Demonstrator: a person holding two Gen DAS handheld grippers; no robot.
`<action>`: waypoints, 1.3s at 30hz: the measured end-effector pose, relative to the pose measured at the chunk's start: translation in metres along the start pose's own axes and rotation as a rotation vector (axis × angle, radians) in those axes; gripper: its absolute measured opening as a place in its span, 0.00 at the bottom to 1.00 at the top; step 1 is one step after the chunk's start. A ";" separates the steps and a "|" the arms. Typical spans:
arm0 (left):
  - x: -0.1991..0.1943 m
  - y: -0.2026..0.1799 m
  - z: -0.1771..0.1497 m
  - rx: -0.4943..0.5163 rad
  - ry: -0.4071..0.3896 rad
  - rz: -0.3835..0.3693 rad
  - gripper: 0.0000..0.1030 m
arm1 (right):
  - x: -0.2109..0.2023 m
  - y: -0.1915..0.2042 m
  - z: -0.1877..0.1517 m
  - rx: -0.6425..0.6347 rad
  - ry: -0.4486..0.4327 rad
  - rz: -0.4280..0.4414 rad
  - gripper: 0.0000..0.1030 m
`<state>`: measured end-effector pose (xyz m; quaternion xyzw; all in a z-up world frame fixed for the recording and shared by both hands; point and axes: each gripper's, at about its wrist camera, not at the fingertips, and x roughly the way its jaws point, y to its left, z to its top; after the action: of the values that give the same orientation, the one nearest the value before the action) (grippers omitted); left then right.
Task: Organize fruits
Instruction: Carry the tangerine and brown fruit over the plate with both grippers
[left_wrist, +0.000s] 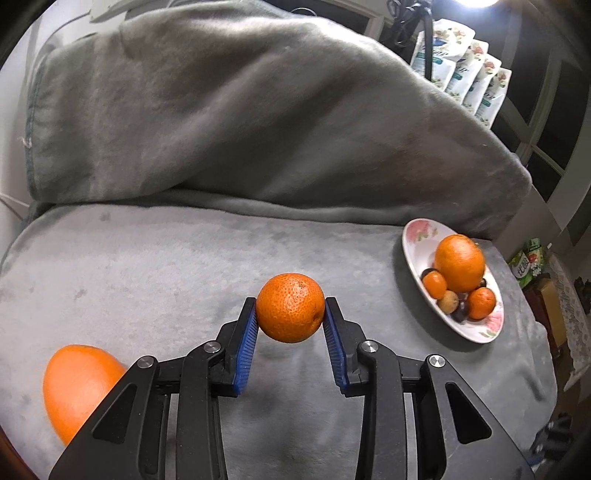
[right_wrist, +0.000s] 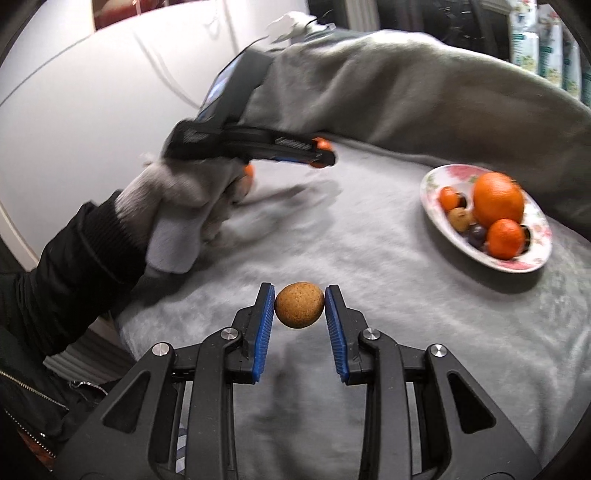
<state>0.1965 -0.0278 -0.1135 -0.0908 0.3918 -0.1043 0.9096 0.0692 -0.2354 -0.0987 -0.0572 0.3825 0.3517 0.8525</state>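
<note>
The left hand-held gripper (left_wrist: 290, 309) is closed on a mandarin (left_wrist: 290, 307), its blue pads (left_wrist: 246, 345) pressing both sides, and the fruit appears lifted clear of the grey blanket (left_wrist: 184, 266). The right hand-held gripper (right_wrist: 300, 305) likewise pinches a small brown, rough-skinned fruit (right_wrist: 299, 305) between its tips, above the same blanket. In the right wrist view the left hand-held gripper shows from the side, held by a gloved hand (right_wrist: 184, 206) and blurred.

Both fruits seem to be in the carrying step, with delivery to the flowered plate (left_wrist: 417, 236) next. The plate lies to the right in both views, well apart from either gripper, already holding a large orange (left_wrist: 459, 263), two small mandarins, a brownish fruit and some dark ones. Each load probably needs setting into a bare part of the dish, near its rim, so the pile is not knocked; round fruit may roll on the sloping plate.

Another large orange (left_wrist: 79, 387) rests on the blanket beside the left gripper's linkage, likely the next pick. Behind, the blanket heaps high, and packets (left_wrist: 461, 62) stand beyond it.
</note>
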 end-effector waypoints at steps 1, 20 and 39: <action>-0.001 -0.002 0.001 0.003 -0.003 -0.003 0.32 | -0.002 -0.003 0.000 0.008 -0.008 -0.007 0.29; 0.015 -0.058 0.031 0.079 -0.022 -0.083 0.32 | -0.043 -0.093 0.010 0.143 -0.120 -0.203 0.29; 0.051 -0.098 0.050 0.139 0.003 -0.132 0.32 | -0.033 -0.148 0.019 0.184 -0.128 -0.275 0.29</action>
<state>0.2558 -0.1308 -0.0908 -0.0528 0.3780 -0.1909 0.9044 0.1609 -0.3569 -0.0878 -0.0081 0.3468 0.1983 0.9167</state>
